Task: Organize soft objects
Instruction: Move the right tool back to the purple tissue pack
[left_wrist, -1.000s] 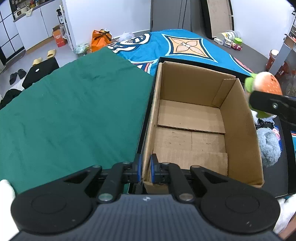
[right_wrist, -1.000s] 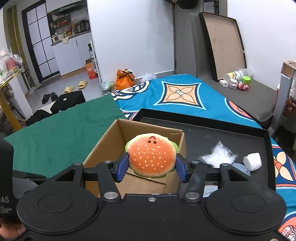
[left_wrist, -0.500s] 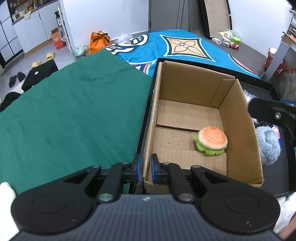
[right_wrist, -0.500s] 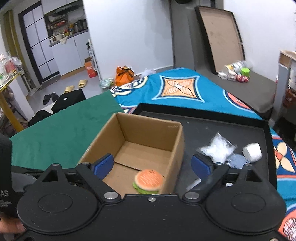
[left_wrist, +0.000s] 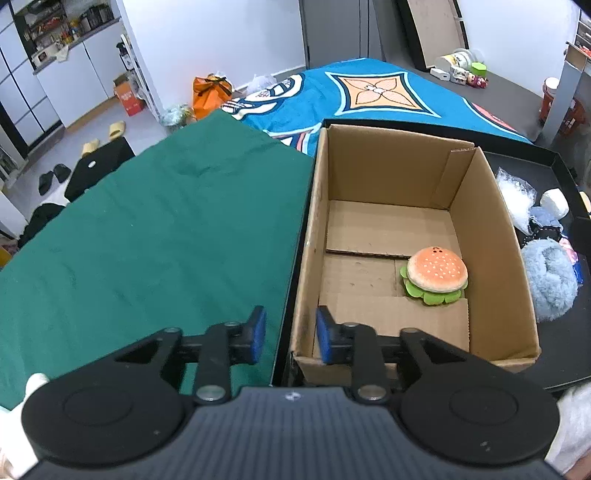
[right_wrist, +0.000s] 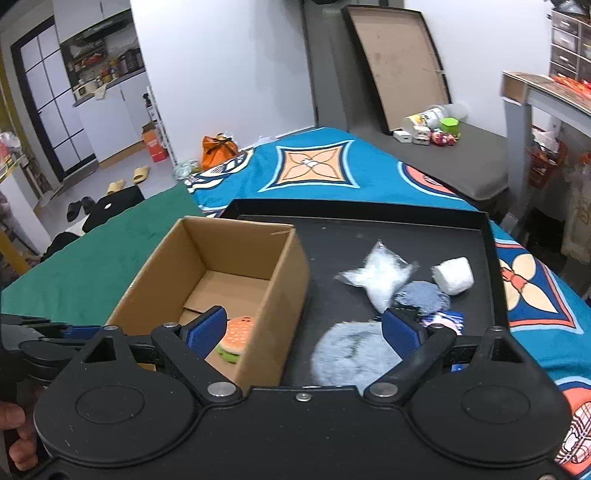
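**Resting in the box: burger plush, both grippers empty**

Sitting on the cardboard floor of the open box (left_wrist: 484, 236), the burger plush (left_wrist: 436, 275) lies near the box's right wall, bun side up, green frill showing underneath. Box stands inside the black tray (right_wrist: 369, 218).

Left gripper (left_wrist: 287, 334) — jaws parted a little, straddling the near left corner of the box; one blue pad outside the wall, the other inside. Whether either pad touches the cardboard cannot be told.

Right gripper (right_wrist: 304, 328) — jaws spread wide, holding nothing. It hangs over the box's right wall and the fluffy blue-grey plush (right_wrist: 351, 354) beside it.

Other soft items on the tray, right of the box: white crinkled bag (right_wrist: 376, 275), white roll (right_wrist: 452, 275), small blue-grey pad (right_wrist: 421, 295) between them.
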